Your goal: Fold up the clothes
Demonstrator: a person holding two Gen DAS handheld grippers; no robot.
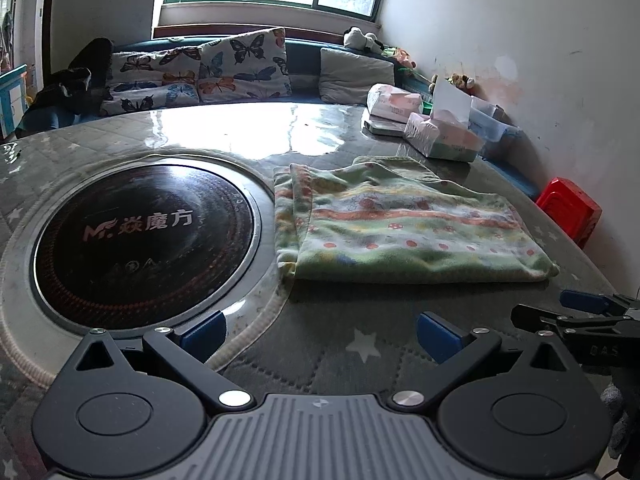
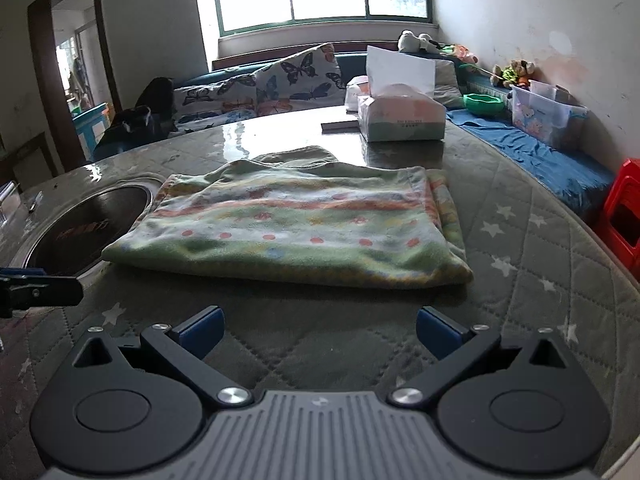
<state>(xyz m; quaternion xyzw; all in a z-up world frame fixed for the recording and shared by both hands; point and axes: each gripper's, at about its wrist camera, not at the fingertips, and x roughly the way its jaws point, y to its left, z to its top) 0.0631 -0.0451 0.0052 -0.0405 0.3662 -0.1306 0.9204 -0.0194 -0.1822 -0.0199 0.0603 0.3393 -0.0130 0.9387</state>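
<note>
A green patterned garment with stripes and red dots lies folded into a flat rectangle on the grey quilted table. It also shows in the right wrist view. My left gripper is open and empty, just short of the garment's near edge. My right gripper is open and empty, also short of the near edge. The right gripper's fingers show at the right of the left wrist view. The left gripper's finger shows at the left of the right wrist view.
A round black cooktop is set into the table left of the garment. Tissue boxes stand behind the garment. A red stool stands at the right. A bench with butterfly cushions runs under the window.
</note>
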